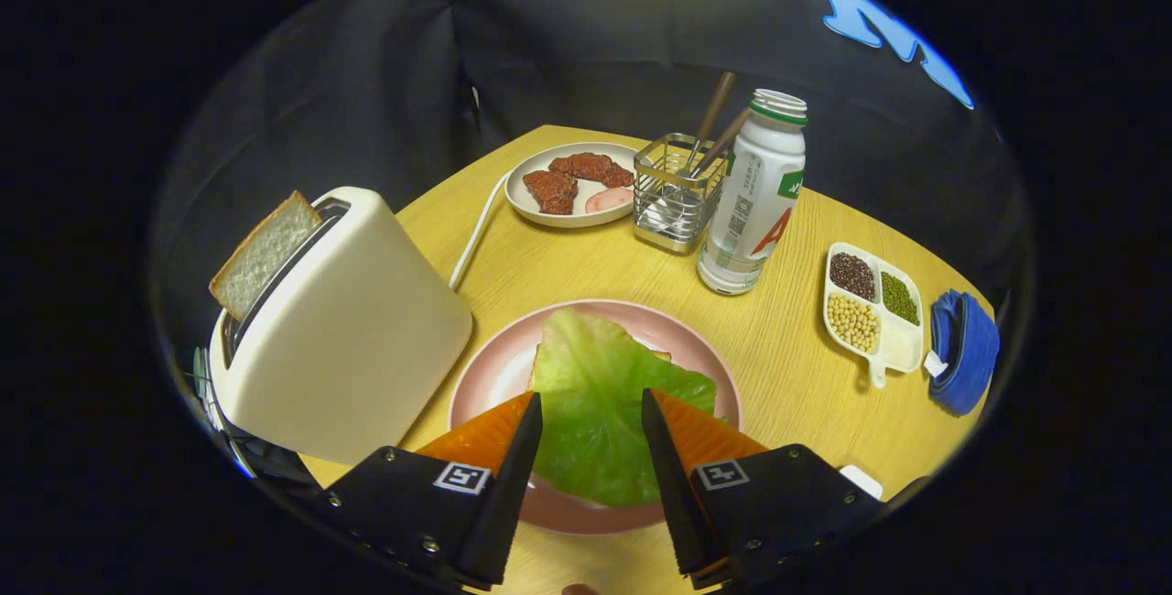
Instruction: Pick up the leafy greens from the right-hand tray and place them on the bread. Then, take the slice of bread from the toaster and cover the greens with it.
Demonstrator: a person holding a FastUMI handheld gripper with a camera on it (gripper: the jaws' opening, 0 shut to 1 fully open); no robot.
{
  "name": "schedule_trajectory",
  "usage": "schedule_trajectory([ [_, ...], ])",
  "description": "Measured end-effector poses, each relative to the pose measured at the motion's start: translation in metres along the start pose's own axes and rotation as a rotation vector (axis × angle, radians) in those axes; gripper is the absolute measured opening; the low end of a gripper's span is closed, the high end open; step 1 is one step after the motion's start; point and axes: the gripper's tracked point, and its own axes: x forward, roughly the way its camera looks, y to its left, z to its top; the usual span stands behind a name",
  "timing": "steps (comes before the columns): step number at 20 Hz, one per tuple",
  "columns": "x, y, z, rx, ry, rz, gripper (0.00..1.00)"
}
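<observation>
We are seeing the bench (568, 265) carrying the toaster (357, 329), a bread slice (261, 252) sticking out of its slot. Beside it, the pink plate (485, 366) is holding the leafy greens (595, 394). Our gripper (591, 407) is hovering spread over the greens, pinching nothing.

Light wood-grain desk (549, 265) w/ rounded far edge, lit evenly from above. Black cloth wall (568, 37) hangs close behind and around it, creased in folds; surroundings beyond the desk edge dark.
</observation>
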Motion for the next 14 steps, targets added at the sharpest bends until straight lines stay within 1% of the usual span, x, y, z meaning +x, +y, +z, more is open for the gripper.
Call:
schedule_trajectory([
  [4, -0.001, 0.004, -0.001, 0.004, -0.002, 0.016, 0.67],
  [7, -0.009, 0.012, 0.002, 0.024, -0.033, 0.025, 0.67],
  [12, -0.036, 0.024, 0.003, 0.021, -0.123, -0.023, 0.67],
  [14, -0.05, 0.034, 0.005, 0.036, -0.184, -0.039, 0.67],
])
